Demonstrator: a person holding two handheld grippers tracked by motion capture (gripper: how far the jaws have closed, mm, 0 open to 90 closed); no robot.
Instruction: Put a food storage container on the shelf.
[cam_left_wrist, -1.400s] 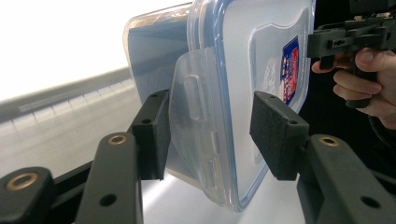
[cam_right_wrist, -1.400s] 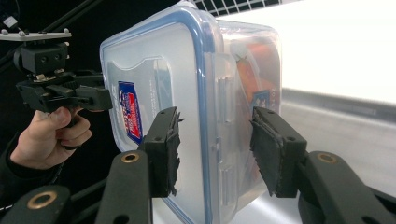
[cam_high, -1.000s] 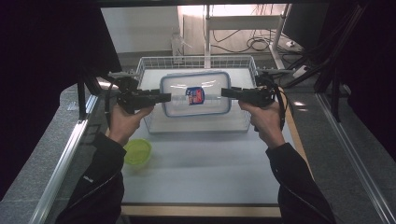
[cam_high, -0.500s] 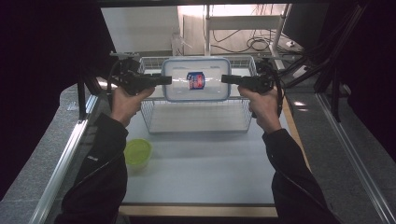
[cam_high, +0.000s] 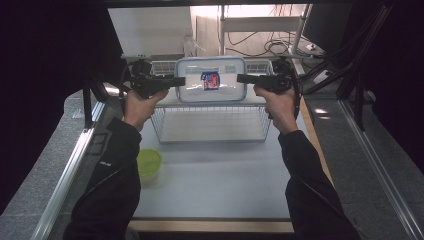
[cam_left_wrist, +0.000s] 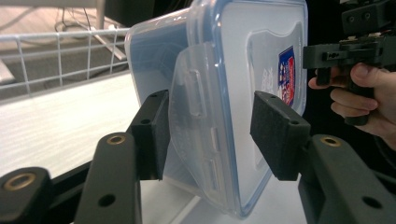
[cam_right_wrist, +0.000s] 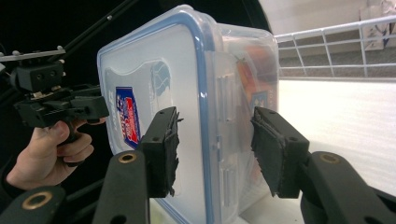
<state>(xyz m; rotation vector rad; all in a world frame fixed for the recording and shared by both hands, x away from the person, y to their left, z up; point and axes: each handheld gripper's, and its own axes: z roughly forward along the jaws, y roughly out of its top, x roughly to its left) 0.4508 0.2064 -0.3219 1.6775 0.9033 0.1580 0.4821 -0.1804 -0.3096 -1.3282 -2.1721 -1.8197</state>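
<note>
The lidded plastic container (cam_high: 210, 80) hangs in the air over the far half of the wire basket (cam_high: 210, 131), lid facing the high camera, carried between the two claws. It is a stiff, clear box with a blue-sealed snap lid and a red and blue label; something orange shows dimly through its wall in the right gripper view, too blurred to name. The smooth plastic looks slippery, and by its look the box is light, so the short ends with the lid's folded latch flaps are the sensible place to hold.

The left claw (cam_left_wrist: 210, 135) straddles one short end, its pads set on the lid face and the base side at a middling width; the right claw (cam_right_wrist: 215, 149) holds the opposite end the same way, pads against the lid and the wall. In the gripper views a sliver of gap seems to show at one pad on each side, so I judge the hold firm but not tight; uneven pull could let the box twist or slip.

The basket's wire rim lies just below and beyond it. A green bowl (cam_high: 148, 163) sits on the table (cam_high: 215, 185) near the left sleeve, well apart from the basket. The table's near half offers broad open room.
</note>
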